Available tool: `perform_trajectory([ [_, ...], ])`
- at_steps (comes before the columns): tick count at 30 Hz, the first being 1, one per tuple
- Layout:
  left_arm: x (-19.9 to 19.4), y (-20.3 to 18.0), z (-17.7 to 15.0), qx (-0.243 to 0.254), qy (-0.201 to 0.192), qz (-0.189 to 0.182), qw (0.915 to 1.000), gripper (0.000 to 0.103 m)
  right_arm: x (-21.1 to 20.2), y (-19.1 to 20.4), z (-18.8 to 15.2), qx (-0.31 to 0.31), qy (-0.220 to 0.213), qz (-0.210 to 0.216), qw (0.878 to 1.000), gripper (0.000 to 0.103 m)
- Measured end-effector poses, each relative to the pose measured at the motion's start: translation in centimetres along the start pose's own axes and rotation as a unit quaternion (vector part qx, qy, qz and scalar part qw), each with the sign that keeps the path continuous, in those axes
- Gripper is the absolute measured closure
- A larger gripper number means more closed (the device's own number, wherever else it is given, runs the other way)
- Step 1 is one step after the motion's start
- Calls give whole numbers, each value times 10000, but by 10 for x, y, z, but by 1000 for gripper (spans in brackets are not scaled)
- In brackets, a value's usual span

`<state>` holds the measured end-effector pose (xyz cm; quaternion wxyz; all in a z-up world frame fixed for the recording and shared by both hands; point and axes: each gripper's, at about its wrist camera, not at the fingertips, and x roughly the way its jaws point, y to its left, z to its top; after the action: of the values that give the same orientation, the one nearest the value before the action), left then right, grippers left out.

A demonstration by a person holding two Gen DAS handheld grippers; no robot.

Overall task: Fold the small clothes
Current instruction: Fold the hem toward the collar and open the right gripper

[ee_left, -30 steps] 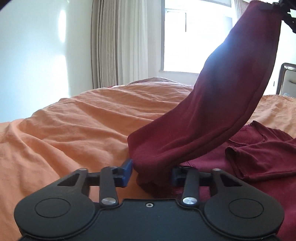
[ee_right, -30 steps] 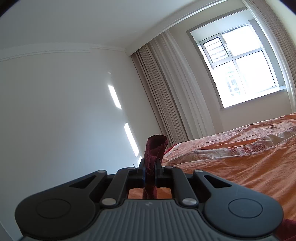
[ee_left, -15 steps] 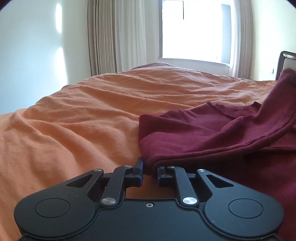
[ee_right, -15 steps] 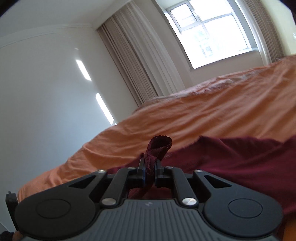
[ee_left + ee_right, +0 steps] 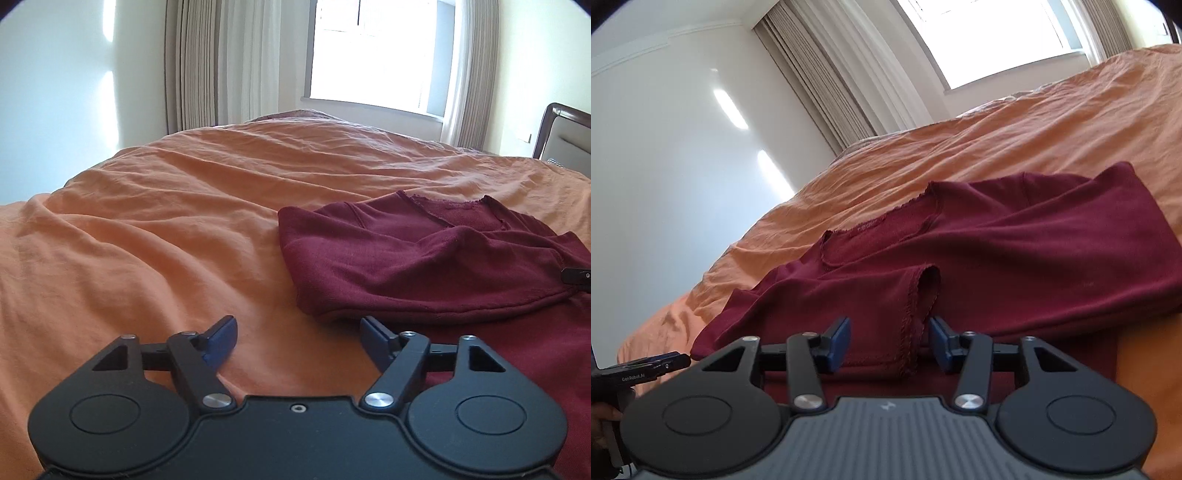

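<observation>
Sleeve laid across the shirt (image 5: 1015, 258) on the bed (image 5: 166, 221).
Both hand-held grippers, left (image 5: 298, 334) and right (image 5: 889, 341), are opened wide, so the fold is released.

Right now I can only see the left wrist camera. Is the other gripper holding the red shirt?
Observer: No. The right gripper is open, and the sleeve cuff of the maroon shirt lies loose between its fingers.
Operator: Where does the sleeve go?
Observer: The sleeve lies folded across the shirt's front, just below the scalloped neckline.
</observation>
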<state>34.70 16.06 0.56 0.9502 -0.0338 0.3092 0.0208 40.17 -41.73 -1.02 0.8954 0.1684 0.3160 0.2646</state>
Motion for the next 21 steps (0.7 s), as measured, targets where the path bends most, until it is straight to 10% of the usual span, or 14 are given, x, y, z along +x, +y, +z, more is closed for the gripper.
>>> perform_trajectory([
  [9,60,12,45,-880,85,151,9960,23,29,3,22,-41,-65,-428,9991,59],
  [11,80,11,52,-811,182,240,9963,36,32,5,22,-102,-69,-462,9989,80],
  [17,99,15,56,-1005,291,-103,9945,95,30,20,25,-567,-258,-485,9969,97],
  [21,80,15,54,-1155,-432,-182,9922,98,16,34,32,-850,-777,-521,9920,98],
])
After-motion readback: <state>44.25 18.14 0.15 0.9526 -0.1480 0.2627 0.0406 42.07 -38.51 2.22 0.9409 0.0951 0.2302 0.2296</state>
